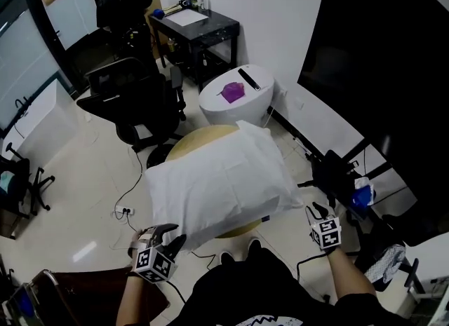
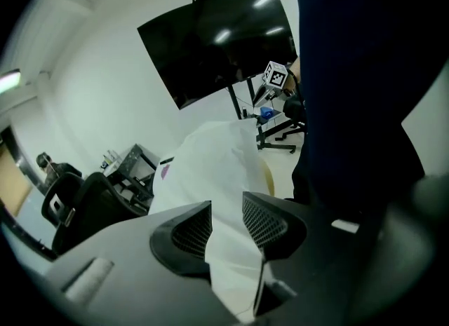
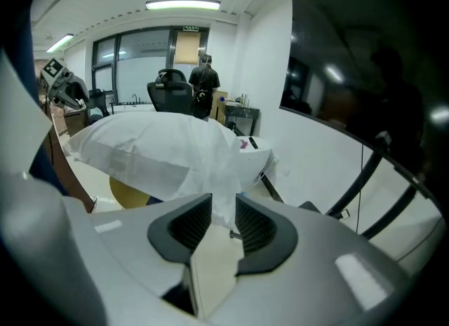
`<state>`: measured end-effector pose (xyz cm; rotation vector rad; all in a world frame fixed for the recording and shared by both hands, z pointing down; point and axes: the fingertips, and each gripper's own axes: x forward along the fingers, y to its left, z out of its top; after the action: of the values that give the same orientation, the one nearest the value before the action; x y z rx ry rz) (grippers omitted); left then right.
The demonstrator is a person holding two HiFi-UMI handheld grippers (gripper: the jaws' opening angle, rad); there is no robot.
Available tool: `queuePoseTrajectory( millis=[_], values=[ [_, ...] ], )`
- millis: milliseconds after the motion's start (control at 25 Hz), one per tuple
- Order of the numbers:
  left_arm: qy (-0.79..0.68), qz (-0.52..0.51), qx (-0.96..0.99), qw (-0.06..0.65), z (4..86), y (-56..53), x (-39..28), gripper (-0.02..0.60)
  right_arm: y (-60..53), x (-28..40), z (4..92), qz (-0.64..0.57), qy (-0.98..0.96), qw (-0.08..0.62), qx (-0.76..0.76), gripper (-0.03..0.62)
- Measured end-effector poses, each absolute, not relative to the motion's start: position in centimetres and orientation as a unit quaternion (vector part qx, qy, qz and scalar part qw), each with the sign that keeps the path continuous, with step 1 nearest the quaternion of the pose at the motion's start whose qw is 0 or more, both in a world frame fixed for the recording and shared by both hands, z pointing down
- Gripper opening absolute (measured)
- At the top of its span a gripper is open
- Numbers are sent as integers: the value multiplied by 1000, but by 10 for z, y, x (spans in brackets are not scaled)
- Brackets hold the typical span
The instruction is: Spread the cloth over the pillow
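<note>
white cloth (image 1: 235,160) pretty much draped over the pillow (image 1: 207,195) on a round yellow tabletop (image 1: 188,142), one near corner pinched in the barely parted left tool (image 2: 226,225), the other bunched and gripped by the right tool (image 3: 223,216)

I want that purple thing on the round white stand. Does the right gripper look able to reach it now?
Probably not: the right gripper is shut on the cloth, and the pillow lies between it and the purple thing.
</note>
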<state>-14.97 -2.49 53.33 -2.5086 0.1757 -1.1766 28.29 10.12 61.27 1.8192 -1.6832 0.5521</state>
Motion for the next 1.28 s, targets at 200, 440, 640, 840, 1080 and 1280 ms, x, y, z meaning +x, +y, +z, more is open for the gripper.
queuePoseTrajectory(
  millis=[200,440,640,840,1080,1280],
  values=[
    [40,-422,-868,259,516,-77,-114,124,76,281,576,177,-654,272,683,118],
    [20,-430,-848,309,503,-135,-53,115,47,297,560,159,-671,265,674,118],
    [3,-433,-845,314,507,-180,20,100,21,309,550,140,-698,262,651,118],
    [-22,-451,-829,330,522,-227,99,83,-9,310,538,124,-742,247,610,118],
    [-59,-477,-811,334,554,-274,175,77,-41,311,542,118,-785,230,563,118],
    [-125,-515,-779,335,587,-287,209,77,-59,303,554,136,-807,234,525,118]
  ],
)
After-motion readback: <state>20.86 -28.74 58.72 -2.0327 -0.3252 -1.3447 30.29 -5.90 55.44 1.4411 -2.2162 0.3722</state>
